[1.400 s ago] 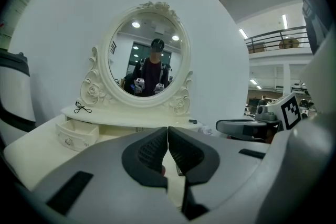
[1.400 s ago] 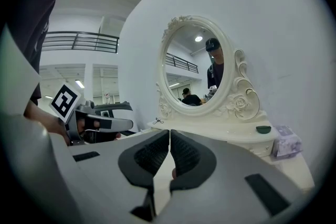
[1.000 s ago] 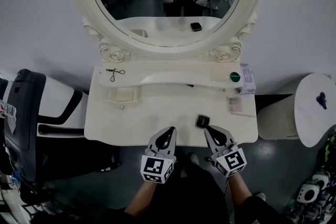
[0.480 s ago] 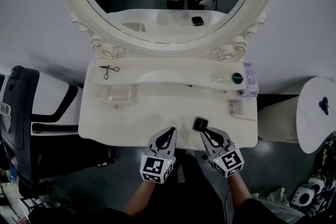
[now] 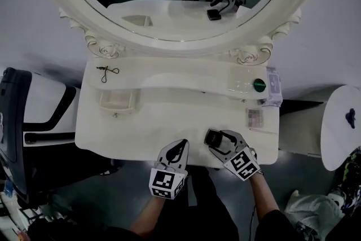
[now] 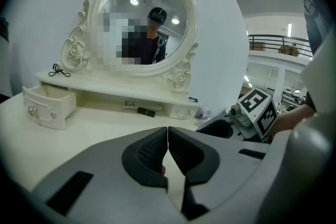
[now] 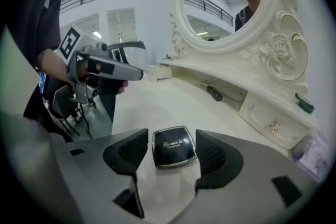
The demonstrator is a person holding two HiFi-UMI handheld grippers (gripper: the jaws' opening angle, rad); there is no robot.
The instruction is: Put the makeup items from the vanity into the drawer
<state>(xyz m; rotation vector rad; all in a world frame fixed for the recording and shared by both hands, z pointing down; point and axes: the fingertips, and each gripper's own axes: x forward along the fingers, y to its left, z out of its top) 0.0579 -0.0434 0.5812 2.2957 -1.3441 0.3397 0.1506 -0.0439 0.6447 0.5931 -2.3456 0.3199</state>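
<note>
Straddling a flat square black compact with a glossy lid [image 7: 170, 147], the right gripper [image 5: 221, 140] is standing with its jaws well apart, having just been opening; the compact is lying flat near the front edge of the white ornate vanity top [image 5: 158, 121], between the two pads with neither pressing on it, so nothing is being gripped. The left gripper [image 6: 167, 150] is hanging just beside it at the front edge, jaws closed together on nothing. Task is looking barely begun: the small white drawer with a metal knob [image 5: 117, 101] is sitting pulled open at the left of the top, well apart from the compact, and nothing is showing inside it from the head view. Waiting on the vanity are a thin black looped tool, likely an eyelash curler [image 5: 107, 71], at the left of the raised shelf [image 5: 186, 77]; a round green-lidded pot [image 5: 259, 85] at the shelf's right; a small pale rectangular palette [image 5: 255, 116] near the top's right edge; and a short dark tube [image 7: 214, 93] lying under the shelf. So all of it seems left to do, compact first. The lid is carrying pale script reading, as best I can make out, "La mei la"; a smaller line beneath is too fine to read. The gripper cubes are showing black-and-white square markers only, no words
</note>
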